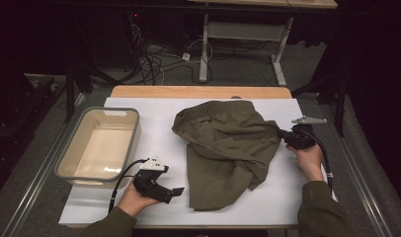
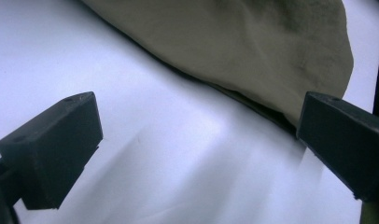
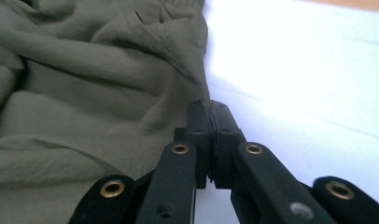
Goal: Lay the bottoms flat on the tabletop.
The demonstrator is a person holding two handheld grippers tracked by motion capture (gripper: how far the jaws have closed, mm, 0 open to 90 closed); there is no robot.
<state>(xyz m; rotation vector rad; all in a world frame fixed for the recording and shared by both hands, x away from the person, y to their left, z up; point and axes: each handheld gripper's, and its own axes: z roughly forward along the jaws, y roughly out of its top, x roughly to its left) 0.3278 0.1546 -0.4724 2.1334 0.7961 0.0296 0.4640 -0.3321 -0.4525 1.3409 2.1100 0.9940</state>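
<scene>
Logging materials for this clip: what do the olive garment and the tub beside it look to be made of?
Olive garment: woven cloth, probably cotton or a blend, matte; it creases softly and bunches where the right gripper pinches its edge. Tub: likely moulded plastic, beige with a grey rim, slightly glossy; smooth walls catch a highlight.

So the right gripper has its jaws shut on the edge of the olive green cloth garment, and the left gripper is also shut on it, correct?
Not quite. The right gripper is shut on the olive green cloth garment, but the left gripper is open: in the left gripper view its jaws stand wide apart over the white table cover, holding nothing.
</scene>
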